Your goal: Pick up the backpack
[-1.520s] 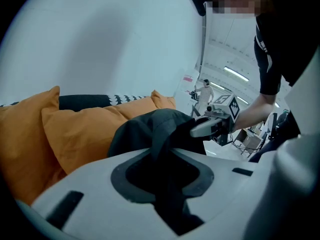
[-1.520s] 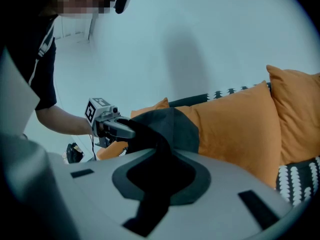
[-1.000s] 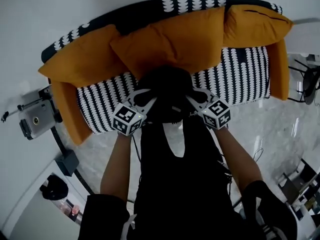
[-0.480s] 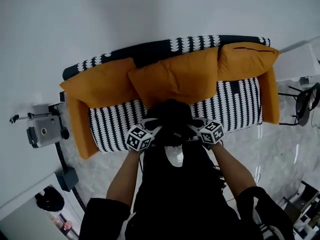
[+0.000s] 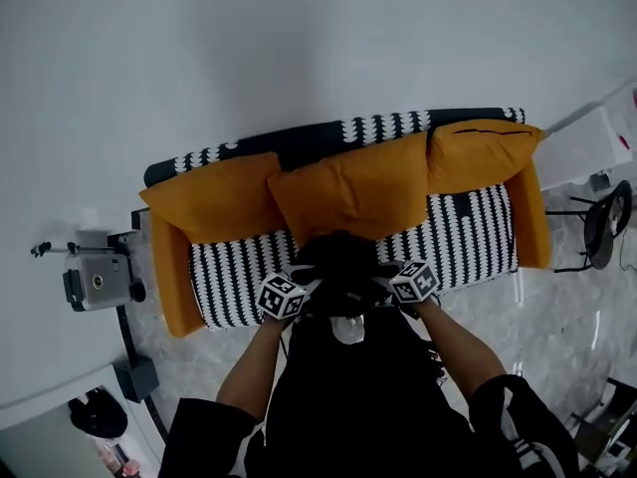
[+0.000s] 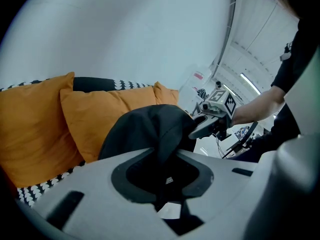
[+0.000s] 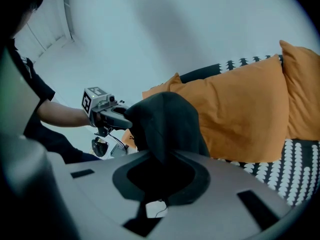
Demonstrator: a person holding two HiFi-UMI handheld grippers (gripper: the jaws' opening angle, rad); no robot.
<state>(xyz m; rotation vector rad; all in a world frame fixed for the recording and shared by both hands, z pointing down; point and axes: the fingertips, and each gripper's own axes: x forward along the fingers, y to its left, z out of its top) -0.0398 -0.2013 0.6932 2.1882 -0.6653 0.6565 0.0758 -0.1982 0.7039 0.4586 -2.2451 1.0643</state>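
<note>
The left tool (image 5: 307, 285) and the right tool (image 5: 384, 277) face each other with the black backpack (image 5: 341, 265) between them, each one clamped on a side of its upper part. In the left gripper view dark fabric runs from the rounded top of the bag straight down into the narrow gap of the jaws, which are pinched on it; the right gripper view shows the same on the other side. Each tool appears in the other's camera, just past the bag, its tips touching the black cloth. Directly beyond both tools stands a sofa (image 5: 235, 279) with a black-and-white patterned seat and back, and a row of orange cushions (image 5: 348, 192) leans along its back, behind the bag. The backpack sits at the front edge of the seat, close in to the person's body; whether its bottom touches the seat or hangs free cannot be told, since it merges with the person's black clothing below. Well out to the left tool's outer side a grey camera on a stand (image 5: 97, 285) sits by the white wall, and far off the right tool's outer side a dark chair (image 5: 603, 222) stands on the marbled floor (image 5: 557, 312).
</note>
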